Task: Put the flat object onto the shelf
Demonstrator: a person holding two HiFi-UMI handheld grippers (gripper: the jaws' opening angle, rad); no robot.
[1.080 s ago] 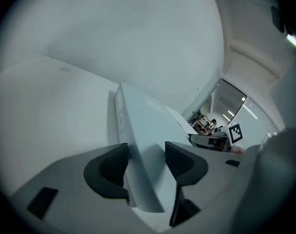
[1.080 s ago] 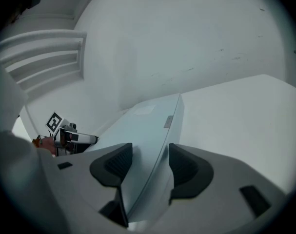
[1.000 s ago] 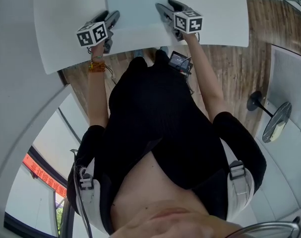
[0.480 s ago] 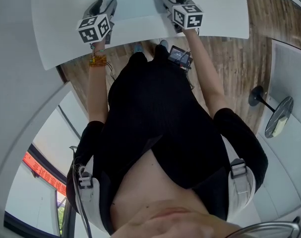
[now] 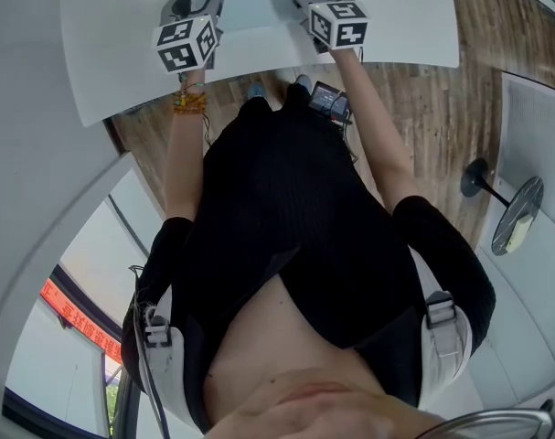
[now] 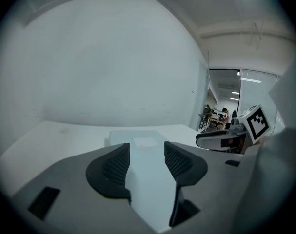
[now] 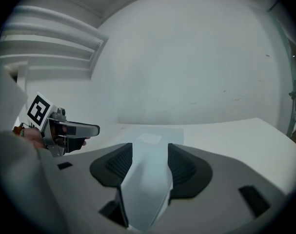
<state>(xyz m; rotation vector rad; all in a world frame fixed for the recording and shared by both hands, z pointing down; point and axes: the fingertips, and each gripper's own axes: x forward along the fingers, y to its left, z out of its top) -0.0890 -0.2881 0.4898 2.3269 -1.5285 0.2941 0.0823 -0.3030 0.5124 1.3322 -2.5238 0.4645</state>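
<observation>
— Left gripper (image 6: 147, 155): how do its jaws stand?
— Pressed onto the board (image 6: 138, 136). The pale strip fills the gap and both pads touch it. The grip is at the board's near left corner.
— And the right gripper (image 7: 150, 155)?
— The same, pinching the board at the near right corner.
— Where is the board?
— On the white table (image 5: 112, 53), by the middle of the near edge, with its far end lying flat. The shelf (image 7: 50, 45) is up on the wall to the left, well apart from it.
— Any writing?
— A small white label (image 6: 146, 142) sits on the board's top, its print too small to read. Each cube (image 5: 187, 44) bears black-and-white square markers. A red sign (image 5: 76, 323) shows characters I cannot read.
</observation>
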